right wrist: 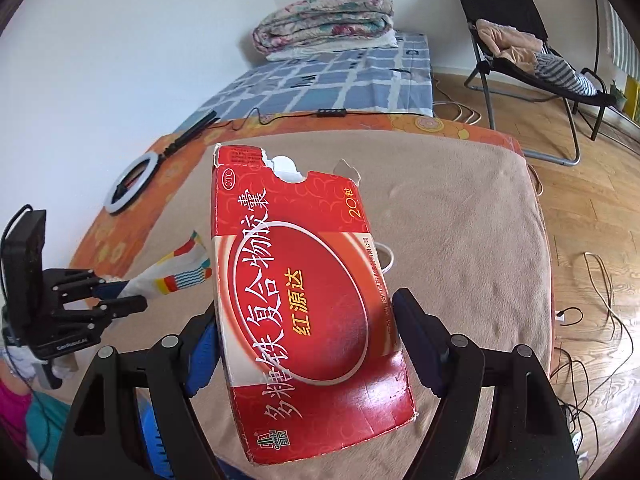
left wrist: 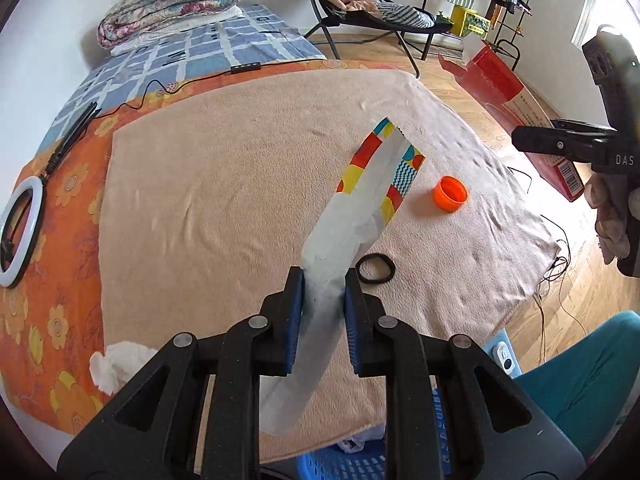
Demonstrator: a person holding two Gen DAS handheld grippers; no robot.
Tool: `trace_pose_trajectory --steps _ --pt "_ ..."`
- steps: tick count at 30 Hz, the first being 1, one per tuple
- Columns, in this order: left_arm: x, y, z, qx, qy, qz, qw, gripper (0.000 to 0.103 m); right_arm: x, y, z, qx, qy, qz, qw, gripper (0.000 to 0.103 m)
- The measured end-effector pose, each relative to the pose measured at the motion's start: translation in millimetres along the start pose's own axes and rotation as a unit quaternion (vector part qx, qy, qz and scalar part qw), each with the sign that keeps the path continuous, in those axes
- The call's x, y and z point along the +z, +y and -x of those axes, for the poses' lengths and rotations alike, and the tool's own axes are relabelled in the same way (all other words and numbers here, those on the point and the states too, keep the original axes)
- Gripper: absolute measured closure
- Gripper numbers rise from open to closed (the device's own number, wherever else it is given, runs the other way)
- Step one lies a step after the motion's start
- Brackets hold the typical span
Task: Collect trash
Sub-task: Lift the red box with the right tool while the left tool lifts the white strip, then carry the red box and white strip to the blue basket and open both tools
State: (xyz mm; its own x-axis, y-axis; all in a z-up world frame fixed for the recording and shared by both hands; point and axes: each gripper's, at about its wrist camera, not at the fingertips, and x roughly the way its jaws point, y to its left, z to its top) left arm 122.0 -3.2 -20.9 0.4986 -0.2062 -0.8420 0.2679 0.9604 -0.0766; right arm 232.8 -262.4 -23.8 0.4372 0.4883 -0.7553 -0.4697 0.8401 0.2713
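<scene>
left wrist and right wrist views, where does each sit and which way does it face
Left wrist: on the left claw, facing down the bed; shut on a wrapper; right claw and a hand at right.
Right wrist: on the right claw, same way; holds a red box; left claw at left.
Shared: wrapper, box, beige towel, ring light.

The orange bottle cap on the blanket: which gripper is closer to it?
Probably left. The left gripper holds a wrapper just beside the orange cap; the right gripper is raised beyond the blanket's edge.
</scene>
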Motion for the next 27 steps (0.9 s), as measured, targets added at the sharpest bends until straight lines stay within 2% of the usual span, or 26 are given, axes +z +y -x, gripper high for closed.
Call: trace_pose_trajectory --steps 8,13,20,27 --pt "-61.0 -10.5 43.8 0.002 -0.005 0.002 1.0000 0.084 -50.6 53.2 37.7 0.020 0.002 0.036 0.999 0.024" --pt "-98.1 -14.6 53.7 -0.001 0.005 0.009 1.0000 0.084 -85.9 77.8 53.0 0.023 0.008 0.051 0.998 0.024" --pt "-151.6 -21.9 45.9 -0.007 0.036 0.019 0.9992 0.084 -140.9 108.8 52.4 0.033 0.041 0.067 0.996 0.024" --pt "-192.0 -30.7 26.7 -0.005 0.072 0.016 0.9972 0.084 -193.3 138.4 32.4 0.041 0.085 0.091 0.991 0.024"
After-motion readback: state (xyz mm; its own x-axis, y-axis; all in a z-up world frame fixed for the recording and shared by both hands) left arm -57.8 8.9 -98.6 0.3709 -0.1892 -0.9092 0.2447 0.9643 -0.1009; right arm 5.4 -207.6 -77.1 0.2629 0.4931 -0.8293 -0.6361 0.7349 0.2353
